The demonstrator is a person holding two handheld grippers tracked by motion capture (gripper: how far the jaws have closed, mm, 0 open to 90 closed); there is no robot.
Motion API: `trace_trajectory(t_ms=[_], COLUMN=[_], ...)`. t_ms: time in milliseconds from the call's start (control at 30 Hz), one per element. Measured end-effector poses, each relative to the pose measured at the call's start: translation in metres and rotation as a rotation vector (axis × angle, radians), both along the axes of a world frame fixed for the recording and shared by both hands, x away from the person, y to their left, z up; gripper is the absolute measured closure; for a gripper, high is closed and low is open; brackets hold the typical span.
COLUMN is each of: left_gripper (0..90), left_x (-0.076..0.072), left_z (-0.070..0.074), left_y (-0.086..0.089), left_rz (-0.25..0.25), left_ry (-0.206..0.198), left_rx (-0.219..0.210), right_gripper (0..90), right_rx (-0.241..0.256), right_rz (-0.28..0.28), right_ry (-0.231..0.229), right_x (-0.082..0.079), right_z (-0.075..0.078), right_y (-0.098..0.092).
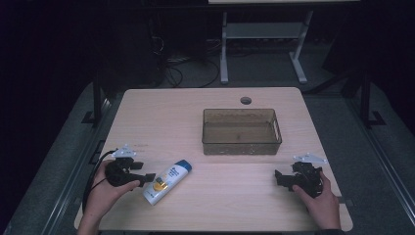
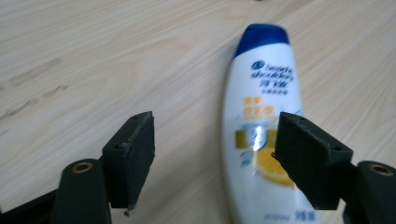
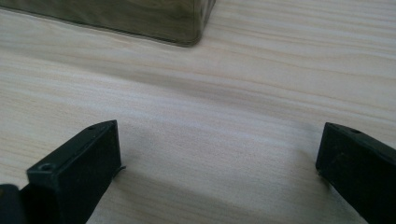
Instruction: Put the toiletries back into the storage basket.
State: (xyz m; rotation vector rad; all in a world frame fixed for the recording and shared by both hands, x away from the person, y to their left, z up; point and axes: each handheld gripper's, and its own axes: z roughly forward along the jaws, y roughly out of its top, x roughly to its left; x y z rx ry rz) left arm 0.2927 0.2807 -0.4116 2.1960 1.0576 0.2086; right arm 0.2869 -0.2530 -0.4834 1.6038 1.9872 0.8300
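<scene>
Left gripper (image 1: 147, 177), jaws parted and empty, lies at the near left edge just beside the white shampoo bottle (image 1: 167, 181), which lies flat on the table (image 1: 161, 117), apparently lined up for a grasp. Beyond, at centre, stands an empty translucent bin (image 1: 241, 146), a likely destination; at right, the right gripper (image 1: 279, 177) rests spread wide, holding nothing.

The white shampoo bottle (image 2: 262, 135) with a blue cap reads "head & shoulders"; its smaller print is illegible.

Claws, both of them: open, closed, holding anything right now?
Left claw: open, empty, partly over the shampoo bottle lying on the table.
Right claw: open, empty, over bare table.
</scene>
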Motion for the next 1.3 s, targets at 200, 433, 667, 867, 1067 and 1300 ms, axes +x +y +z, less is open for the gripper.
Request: trace_trajectory(t_ms=[200,433,667,867,1067,1300], left_gripper=[23.0,22.2,22.2,22.3,22.6,22.6], left_x=[0.007,0.015,0.025,0.031,0.039,0.047], left_z=[0.002,0.002,-0.001,-0.002,-0.004,-0.013], left_y=[-0.016,-0.034,-0.051,-0.069,-0.085,-0.102], left_rz=[-0.018,-0.046,-0.081,-0.102,-0.117,-0.134], left_ry=[-0.003,0.008,0.023,0.032,0.040,0.080], left_rx=[0.004,0.023,0.038,0.059,0.105,0.162], right_gripper=[0.0,0.0,0.0,0.0,0.0,0.0], right_rx=[0.000,0.000,0.000,0.000,0.000,0.000], right_rz=[0.000,0.000,0.002,0.003,0.004,0.005], right_ry=[0.000,0.000,0.000,0.000,0.000,-0.001], right_x=[0.000,0.000,-0.001,-0.001,-0.001,-0.001], right_z=[0.000,0.000,0.000,0.000,0.000,0.000], right_y=[0.000,0.000,0.000,0.000,0.000,0.000])
